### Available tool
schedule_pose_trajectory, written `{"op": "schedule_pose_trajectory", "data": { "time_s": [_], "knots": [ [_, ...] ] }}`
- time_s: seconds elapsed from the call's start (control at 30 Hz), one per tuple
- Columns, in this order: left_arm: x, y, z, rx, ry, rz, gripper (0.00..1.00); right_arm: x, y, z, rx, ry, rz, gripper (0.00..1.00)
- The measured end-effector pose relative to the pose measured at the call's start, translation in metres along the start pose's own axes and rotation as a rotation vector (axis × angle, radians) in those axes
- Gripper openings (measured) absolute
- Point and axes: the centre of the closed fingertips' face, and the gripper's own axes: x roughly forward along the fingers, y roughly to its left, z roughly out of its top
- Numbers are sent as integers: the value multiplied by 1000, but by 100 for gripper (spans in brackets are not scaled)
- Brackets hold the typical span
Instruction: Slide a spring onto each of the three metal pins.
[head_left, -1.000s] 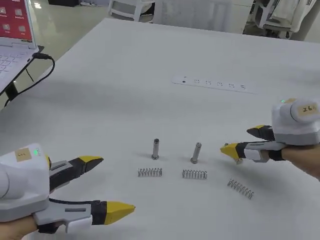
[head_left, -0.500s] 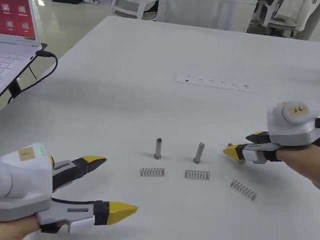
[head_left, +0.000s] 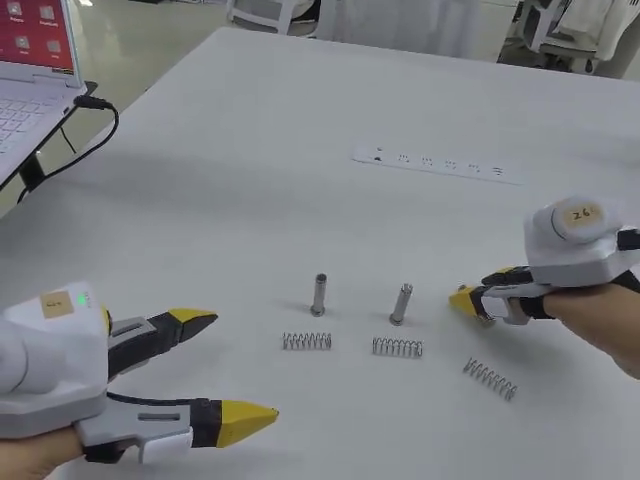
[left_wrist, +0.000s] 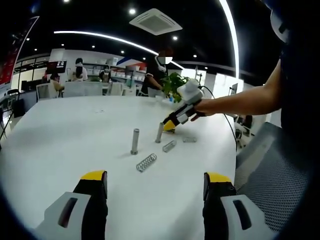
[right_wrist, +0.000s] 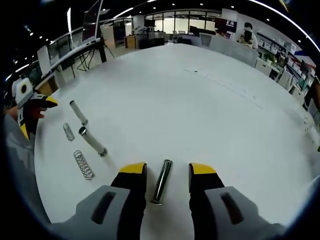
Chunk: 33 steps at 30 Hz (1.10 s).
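Note:
Two metal pins (head_left: 320, 294) (head_left: 401, 303) stand upright on the white table (head_left: 250, 180). In front of them lie three springs (head_left: 306, 341) (head_left: 397, 347) (head_left: 490, 379). My right gripper (head_left: 472, 299) sits low at the right. A third pin (right_wrist: 161, 181) stands between its jaws, with a narrow gap on each side, so the right gripper (right_wrist: 167, 171) is open around it. The left gripper (head_left: 225, 366) rests at the near left, wide open and holding nothing. The left gripper view shows the pins (left_wrist: 135, 141) (left_wrist: 159, 132), a spring (left_wrist: 146, 162) and the right gripper (left_wrist: 170, 126).
A white power strip (head_left: 437, 166) lies further back on the table. A laptop (head_left: 30, 60) with a black cable (head_left: 95, 125) stands off the far left edge. Office chairs (head_left: 560, 30) stand beyond the far edge.
The right gripper's jaws have narrowed around the third pin and the gripper has rolled so its top faces up. The left gripper has stayed in place.

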Motion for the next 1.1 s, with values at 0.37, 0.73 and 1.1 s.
{"op": "schedule_pose_trajectory", "data": {
  "time_s": [0.37, 0.73, 1.1],
  "knots": [
    [1, 0, 0, -1, -1, -5, 75, 4, 2, 0, 4, 27, -8, 18],
    [0, 0, 0, -2, -4, -6, 74, 5, 2, -2, 16, 50, -17, 11],
    [1, 0, 1, -2, -8, -7, 74, 7, 1, -3, 38, 66, -34, 7]
  ]
}}
